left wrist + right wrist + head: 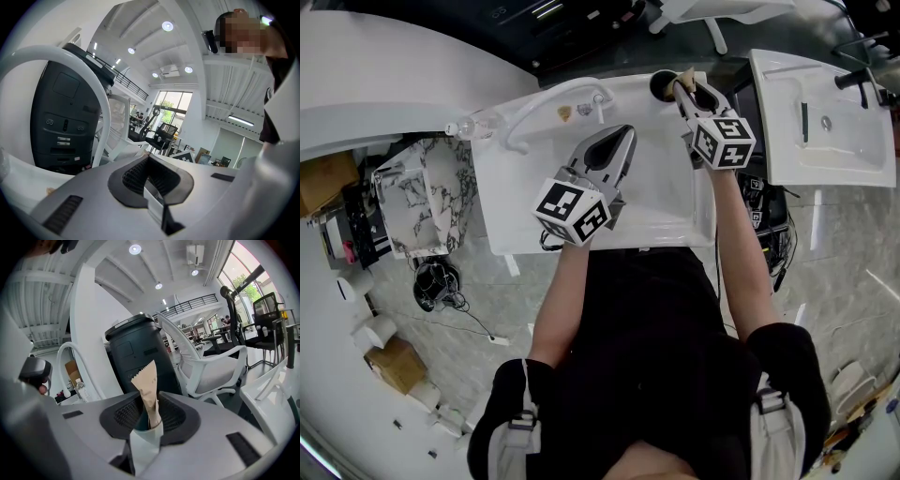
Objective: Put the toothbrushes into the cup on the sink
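A white sink (670, 202) lies below me, with a black cup (661, 85) on its far rim. My right gripper (683, 89) is right beside the cup and shut on a toothbrush in a brown paper wrapper (685, 75). In the right gripper view the wrapper (147, 383) stands up from between the pads of that gripper (149, 420). My left gripper (623, 138) hovers over the basin, shut and empty. The left gripper view shows its pads pressed together, this gripper (151, 177) holding nothing.
A white curved faucet (523, 124) and a clear water bottle (474, 125) sit at the sink's far left. A second white sink (825, 127) stands to the right. A marble-patterned stand (422, 197) is on the floor at left. A black bin (136, 352) and a white chair (211, 371) lie beyond.
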{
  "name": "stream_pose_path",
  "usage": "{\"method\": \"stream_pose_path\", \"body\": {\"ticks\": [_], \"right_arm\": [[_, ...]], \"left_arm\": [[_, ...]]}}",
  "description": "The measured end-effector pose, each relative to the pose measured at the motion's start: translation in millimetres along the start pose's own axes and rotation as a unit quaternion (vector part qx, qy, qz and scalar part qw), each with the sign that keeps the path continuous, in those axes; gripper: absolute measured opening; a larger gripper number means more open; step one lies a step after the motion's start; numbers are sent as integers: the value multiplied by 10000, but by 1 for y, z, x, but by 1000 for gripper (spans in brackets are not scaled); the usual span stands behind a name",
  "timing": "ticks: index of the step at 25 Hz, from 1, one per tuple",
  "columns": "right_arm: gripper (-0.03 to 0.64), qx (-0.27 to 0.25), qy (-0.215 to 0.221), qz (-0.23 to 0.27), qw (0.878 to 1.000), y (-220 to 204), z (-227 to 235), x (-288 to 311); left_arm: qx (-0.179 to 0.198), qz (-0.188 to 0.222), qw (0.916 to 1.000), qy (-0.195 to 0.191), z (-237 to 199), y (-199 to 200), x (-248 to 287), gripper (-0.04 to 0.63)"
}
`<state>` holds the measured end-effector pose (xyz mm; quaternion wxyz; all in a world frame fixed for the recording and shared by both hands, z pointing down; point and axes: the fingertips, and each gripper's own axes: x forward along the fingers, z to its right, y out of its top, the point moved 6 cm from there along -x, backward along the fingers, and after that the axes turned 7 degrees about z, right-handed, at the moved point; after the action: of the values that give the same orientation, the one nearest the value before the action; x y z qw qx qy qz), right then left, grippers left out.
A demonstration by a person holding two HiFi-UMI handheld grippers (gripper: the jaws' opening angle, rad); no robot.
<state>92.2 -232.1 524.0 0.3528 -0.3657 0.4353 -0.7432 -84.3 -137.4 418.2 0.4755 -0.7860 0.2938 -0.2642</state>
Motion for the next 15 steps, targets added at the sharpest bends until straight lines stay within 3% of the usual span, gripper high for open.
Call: {"method": "stream_pose_path", "body": {"ticks": [15], "right_arm": [[118, -23, 51, 21, 10000, 9, -3, -6]], "left_arm": [[58, 66, 10000, -1, 6, 4, -4, 8]]}}
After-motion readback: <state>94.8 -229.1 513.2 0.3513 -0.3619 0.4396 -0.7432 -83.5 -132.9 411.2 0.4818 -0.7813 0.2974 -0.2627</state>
